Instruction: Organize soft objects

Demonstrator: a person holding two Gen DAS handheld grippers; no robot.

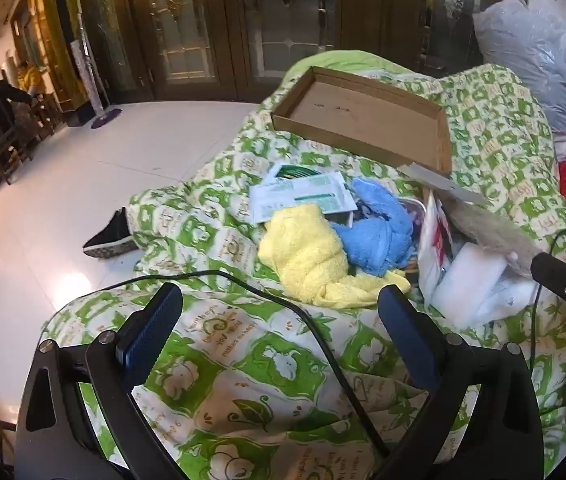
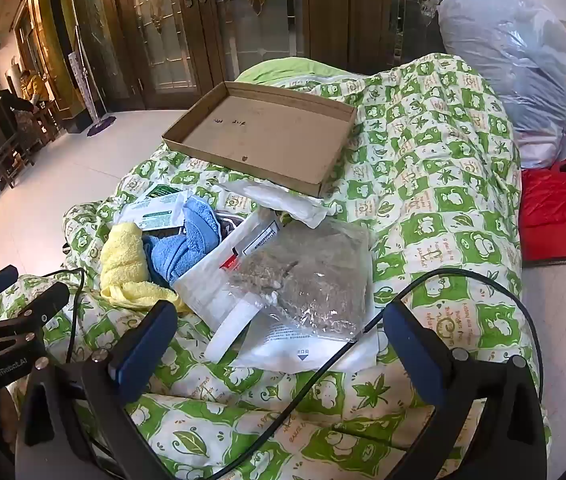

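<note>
Both grippers hang above a green-and-cream patterned quilt (image 1: 267,376) with nothing between their fingers: the left gripper (image 1: 279,320) has its blue-padded fingers spread wide at the bottom of the left wrist view, and the right gripper (image 2: 283,330) is equally spread at the bottom of its own view. The soft things sit in a heap at the centre of both frames: a crumpled yellow terry towel (image 1: 307,260) touching a bunched blue terry towel (image 1: 379,236), with white-and-green paper packets (image 1: 303,196) tucked behind them. Just right of the towels lies a clear plastic bag of brownish-grey fluffy material (image 2: 307,280) resting on flat white plastic packaging (image 2: 299,352). Above the heap, toward the upper centre, an empty shallow brown cardboard tray (image 2: 267,136) looks like the likely destination. The yellow towel is nearest the left gripper, so a sensible start is probably to lower over its thickest fold and pinch deep enough that it does not slip out, keeping clear of the black cable (image 1: 315,320) crossing the quilt. Legible writing is scarce: the quilt carries "makes me happy" in the left view, the left gripper's body reads roughly "GenRobot.AI" at the right view's left edge, and the packaging print is too small to read.
</note>
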